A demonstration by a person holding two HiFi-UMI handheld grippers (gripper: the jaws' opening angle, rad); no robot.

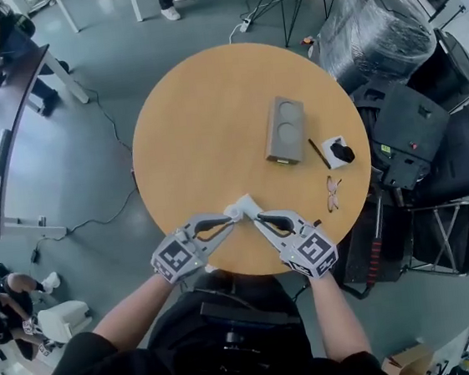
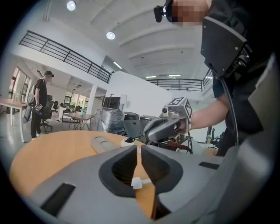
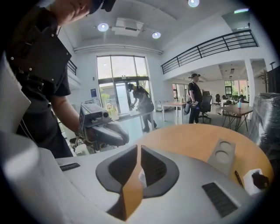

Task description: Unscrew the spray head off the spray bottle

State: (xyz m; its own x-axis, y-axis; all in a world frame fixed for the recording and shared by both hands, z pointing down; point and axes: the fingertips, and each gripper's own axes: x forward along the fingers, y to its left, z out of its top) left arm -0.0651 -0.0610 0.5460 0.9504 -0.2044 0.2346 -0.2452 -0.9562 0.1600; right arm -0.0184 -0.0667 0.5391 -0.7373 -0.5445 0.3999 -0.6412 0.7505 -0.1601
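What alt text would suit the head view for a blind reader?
From above, a person holds the left gripper and right gripper, tips almost meeting, over the near edge of a round wooden table bearing a grey tray, pen and glasses.

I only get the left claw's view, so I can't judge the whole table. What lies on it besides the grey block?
Observer: A pen lies just right of the block in the head view.
Operator: Anything nearer the rim?
Observer: Glasses lie by the table's right rim, nearer the person than the pen.
Operator: I see the right claw only from outside. Is it shut?
Observer: Yes, its own view shows the jaws together.
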